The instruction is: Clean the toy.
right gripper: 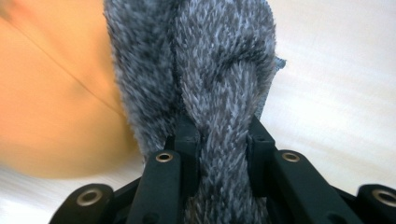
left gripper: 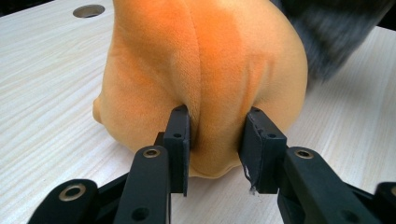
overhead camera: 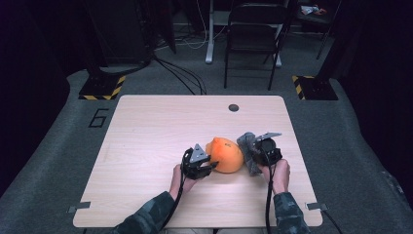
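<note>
Black jaws of left gripper point(left gripper: 217, 149) pinched into a fold of orange plush toy point(left gripper: 205, 70), pads sunk in the soft fabric, toy resting on pale wood table point(left gripper: 46, 93). Seen from high view: left gripper point(overhead camera: 210, 163) pressed against the near-left side of orange plush toy point(overhead camera: 225, 155), grey three-cornered plate on top, cable trailing back along a camouflage sleeve point(overhead camera: 146, 217). Right gripper point(right gripper: 223, 140) clamped tight on grey fuzzy cloth point(right gripper: 210, 60), fur bunched between both pads, cloth rising upright from the jaws and touching the toy's side. From above, right gripper point(overhead camera: 253, 155) just right of the toy, grey fuzzy cloth point(overhead camera: 248, 151) squeezed between gripper and toy. Toy sits right of centre on table point(overhead camera: 146, 146), nearer the person's edge. Round cable hole point(overhead camera: 234, 107) well beyond the toy, near the far edge. Folding chair point(overhead camera: 253, 34) on the floor far behind the toy. Right gripper view slightly blurred.
</note>
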### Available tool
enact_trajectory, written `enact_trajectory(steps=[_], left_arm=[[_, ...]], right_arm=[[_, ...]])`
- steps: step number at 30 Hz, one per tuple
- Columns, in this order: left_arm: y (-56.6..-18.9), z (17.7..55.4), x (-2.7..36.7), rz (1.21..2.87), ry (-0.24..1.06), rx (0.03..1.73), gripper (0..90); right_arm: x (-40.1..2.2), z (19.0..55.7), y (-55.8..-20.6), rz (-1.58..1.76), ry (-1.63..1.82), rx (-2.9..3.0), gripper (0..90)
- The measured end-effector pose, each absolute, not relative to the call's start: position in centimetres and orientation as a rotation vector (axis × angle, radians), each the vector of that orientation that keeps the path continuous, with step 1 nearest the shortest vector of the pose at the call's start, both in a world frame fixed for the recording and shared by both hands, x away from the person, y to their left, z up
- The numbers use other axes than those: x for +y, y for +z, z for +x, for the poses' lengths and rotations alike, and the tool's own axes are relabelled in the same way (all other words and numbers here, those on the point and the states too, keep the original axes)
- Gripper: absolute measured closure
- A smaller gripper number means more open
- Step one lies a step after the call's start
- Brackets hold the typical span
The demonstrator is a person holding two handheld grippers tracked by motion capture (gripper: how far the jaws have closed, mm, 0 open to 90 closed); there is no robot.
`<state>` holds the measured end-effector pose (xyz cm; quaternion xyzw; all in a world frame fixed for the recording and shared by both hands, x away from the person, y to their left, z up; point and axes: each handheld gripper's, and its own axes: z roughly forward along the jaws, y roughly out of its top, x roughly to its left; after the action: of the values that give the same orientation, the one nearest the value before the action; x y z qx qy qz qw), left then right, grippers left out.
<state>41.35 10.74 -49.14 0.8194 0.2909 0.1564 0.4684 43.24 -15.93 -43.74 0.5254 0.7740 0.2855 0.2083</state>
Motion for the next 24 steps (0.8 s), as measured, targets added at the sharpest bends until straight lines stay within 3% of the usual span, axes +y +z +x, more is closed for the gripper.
enact_trajectory(steps=[4, 7, 13, 16, 18, 22, 24], left_arm=[[-49.2, 41.4, 10.8, 2.001, 0.379, 0.721, 64.4], [-49.1, 41.4, 10.9, 2.001, 0.382, 0.724, 61.5], [-49.0, 40.9, 10.4, 2.053, 0.456, 0.731, 41.0], [-49.5, 40.9, 10.2, 2.074, 0.455, 0.74, 37.2], [-49.9, 40.9, 10.2, 2.058, 0.461, 0.742, 42.4], [-50.1, 41.3, 10.4, 2.028, 0.464, 0.743, 65.7], [-50.0, 41.2, 10.5, 2.017, 0.456, 0.743, 72.6]], right_arm=[[-15.1, 42.2, -40.7, 1.412, 0.975, 2.157, 72.4], [-13.2, 41.9, -40.6, 1.349, 0.98, 2.232, 72.4], [-11.7, 42.4, -43.1, 1.323, 0.846, 2.249, 72.3], [-12.0, 42.7, -43.2, 1.35, 0.864, 2.226, 72.2], [-12.0, 42.7, -43.4, 1.343, 0.866, 2.217, 72.1], [-12.3, 42.9, -43.5, 1.338, 0.888, 2.216, 71.9], [-12.5, 42.9, -43.3, 1.35, 0.898, 2.212, 72.0]])
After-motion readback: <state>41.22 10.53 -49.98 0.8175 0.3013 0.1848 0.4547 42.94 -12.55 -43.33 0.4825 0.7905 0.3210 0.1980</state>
